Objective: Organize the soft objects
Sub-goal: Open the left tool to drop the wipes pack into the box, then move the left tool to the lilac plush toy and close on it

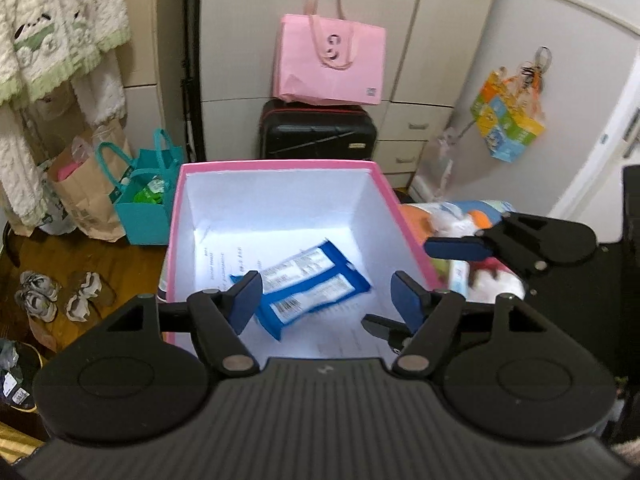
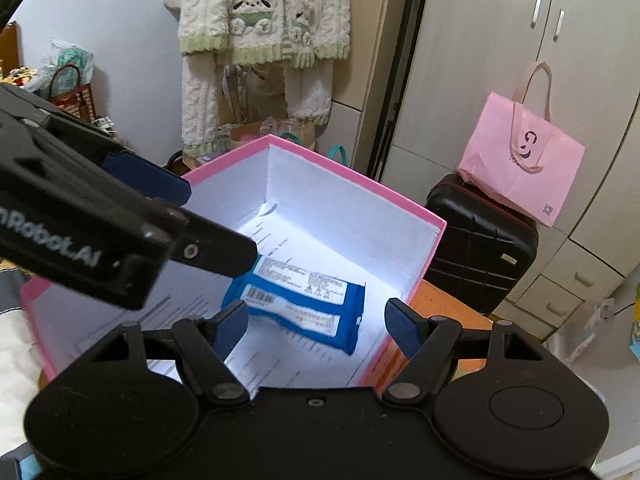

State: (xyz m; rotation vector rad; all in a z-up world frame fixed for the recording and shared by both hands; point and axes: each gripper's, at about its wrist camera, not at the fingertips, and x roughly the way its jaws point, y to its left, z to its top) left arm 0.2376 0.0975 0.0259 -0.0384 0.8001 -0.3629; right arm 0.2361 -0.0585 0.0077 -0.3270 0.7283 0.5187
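Note:
A pink box (image 1: pixel 276 165) with a white inside stands open below both grippers. On its floor a blue soft pack (image 1: pixel 308 284) with white labels lies flat on printed paper; the right wrist view shows this pack (image 2: pixel 304 304) too, inside the box (image 2: pixel 352 172). My left gripper (image 1: pixel 326 296) hangs open over the box's near side, nothing between its fingers. My right gripper (image 2: pixel 318 320) is open as well, empty, above the box's right side. The left gripper (image 2: pixel 220 224) reaches in from the left in the right wrist view. Several soft packs (image 1: pixel 472 216) lie right of the box.
A pink tote (image 1: pixel 330 60) sits on a black suitcase (image 1: pixel 318 130) behind the box, against white cupboards. A teal bag (image 1: pixel 146 200), a paper bag (image 1: pixel 86 200) and shoes (image 1: pixel 38 294) are on the wooden floor at left. Fluffy clothes (image 2: pixel 264 12) hang on the wall.

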